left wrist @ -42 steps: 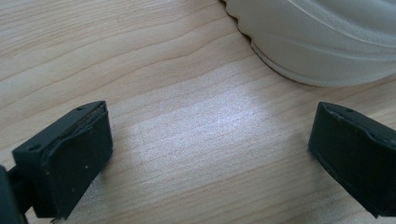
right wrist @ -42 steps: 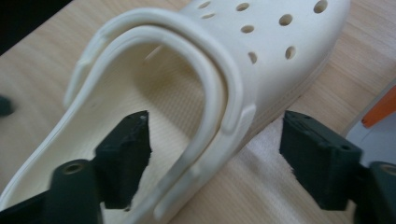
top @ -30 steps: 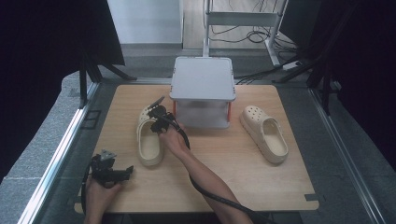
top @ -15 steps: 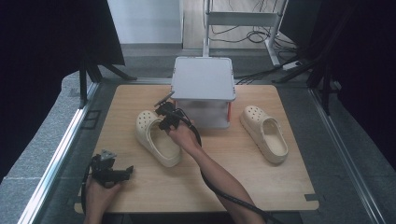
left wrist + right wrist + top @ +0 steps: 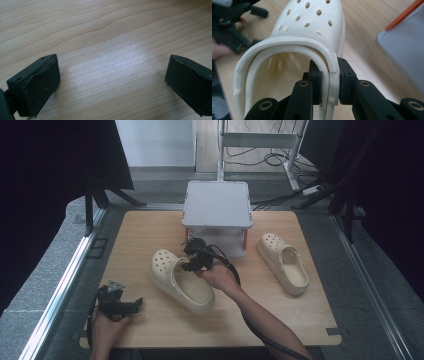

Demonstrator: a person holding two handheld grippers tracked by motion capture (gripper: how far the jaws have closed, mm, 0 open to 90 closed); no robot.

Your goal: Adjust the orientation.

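Observation:
A cream clog (image 5: pixel 192 292) with holes over its toe hangs at the table's middle, toe toward the far left. My right gripper (image 5: pixel 194 262) is shut on the side wall of its opening. In the right gripper view one pad sits inside the clog (image 5: pixel 312 25) and the other outside, my right gripper (image 5: pixel 329 75) pinching the rim. A second cream clog (image 5: pixel 282 262) lies at the right, by the box. My left gripper (image 5: pixel 131 304) rests near the front left edge; in its own view the left gripper (image 5: pixel 112 75) stands open over bare wood.
A grey box (image 5: pixel 216 210) with orange corner trim stands at the back middle, just behind the held clog; its wall (image 5: pixel 404 55) shows at the right. The wooden table (image 5: pixel 150 230) has metal rails on both sides. A black cable trails from my right hand.
My right gripper has carried the clog rightward toward the table's middle and raised it, and the clog has swung so that it lies diagonally. The left gripper has stayed put.

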